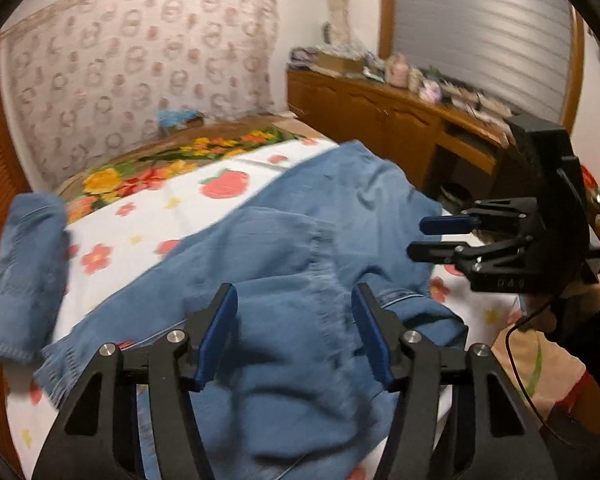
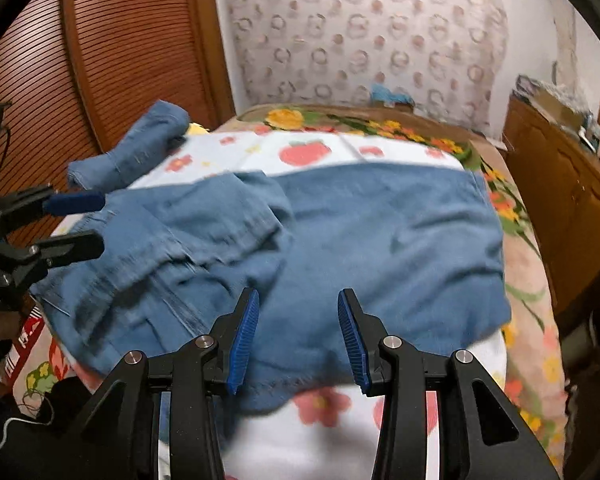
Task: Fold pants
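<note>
Blue denim pants (image 1: 300, 232) lie rumpled across a bed; in the right wrist view the pants (image 2: 360, 232) are partly folded over themselves, with one leg end (image 2: 140, 140) trailing to the far left. My left gripper (image 1: 294, 300) is open just above the crumpled fabric, holding nothing. My right gripper (image 2: 298, 308) is open above the near edge of the pants, empty. Each gripper shows in the other's view, the right gripper (image 1: 416, 236) and the left gripper (image 2: 96, 224), both with jaws apart.
The bed has a white sheet (image 2: 308, 432) with red strawberries and flowers over a floral blanket (image 1: 180, 160). A wooden dresser (image 1: 380, 112) with clutter stands at the right. A wooden slatted panel (image 2: 100, 48) stands at the left. A patterned wall cloth (image 2: 360, 28) hangs behind.
</note>
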Action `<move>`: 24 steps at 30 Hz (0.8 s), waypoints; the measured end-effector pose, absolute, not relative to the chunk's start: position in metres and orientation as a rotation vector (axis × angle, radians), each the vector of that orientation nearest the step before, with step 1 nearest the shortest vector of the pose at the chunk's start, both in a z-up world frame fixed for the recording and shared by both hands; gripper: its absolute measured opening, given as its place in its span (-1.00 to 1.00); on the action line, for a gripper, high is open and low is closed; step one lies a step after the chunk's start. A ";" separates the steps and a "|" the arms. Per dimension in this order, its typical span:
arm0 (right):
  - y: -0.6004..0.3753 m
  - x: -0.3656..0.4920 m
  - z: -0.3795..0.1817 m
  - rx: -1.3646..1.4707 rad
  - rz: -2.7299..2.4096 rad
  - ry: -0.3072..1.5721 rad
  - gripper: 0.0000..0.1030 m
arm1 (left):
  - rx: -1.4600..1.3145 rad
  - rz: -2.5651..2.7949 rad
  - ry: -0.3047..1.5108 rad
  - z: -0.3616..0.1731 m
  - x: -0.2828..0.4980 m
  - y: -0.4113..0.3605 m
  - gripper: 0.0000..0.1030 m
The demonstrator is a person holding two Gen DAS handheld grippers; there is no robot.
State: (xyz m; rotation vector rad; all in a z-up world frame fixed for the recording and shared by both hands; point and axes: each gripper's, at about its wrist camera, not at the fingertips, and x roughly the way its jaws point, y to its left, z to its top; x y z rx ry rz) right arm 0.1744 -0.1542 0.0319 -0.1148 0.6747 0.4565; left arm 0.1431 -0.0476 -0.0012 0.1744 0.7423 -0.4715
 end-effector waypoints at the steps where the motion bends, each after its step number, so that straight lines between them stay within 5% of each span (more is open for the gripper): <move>1: -0.155 0.174 0.028 -0.109 0.449 0.685 -0.17 | 0.204 -0.474 0.766 -0.005 0.149 -0.057 0.18; 6: -0.155 0.171 0.020 -0.065 0.441 0.695 -0.17 | 0.342 -0.410 0.857 -0.028 0.173 -0.081 0.17; 7: -0.154 0.170 0.019 -0.056 0.441 0.694 -0.17 | 0.362 -0.393 0.864 -0.031 0.175 -0.083 0.08; 9: -0.154 0.169 0.016 -0.038 0.446 0.695 -0.17 | 0.398 -0.376 0.873 -0.036 0.178 -0.085 -0.41; 12: -0.152 0.167 0.014 -0.025 0.450 0.694 -0.17 | 0.374 -0.356 0.842 -0.028 0.174 -0.075 -0.68; 24: -0.169 0.169 0.006 -0.025 0.485 0.659 -0.17 | 0.103 -0.233 0.647 0.048 0.128 0.057 -0.85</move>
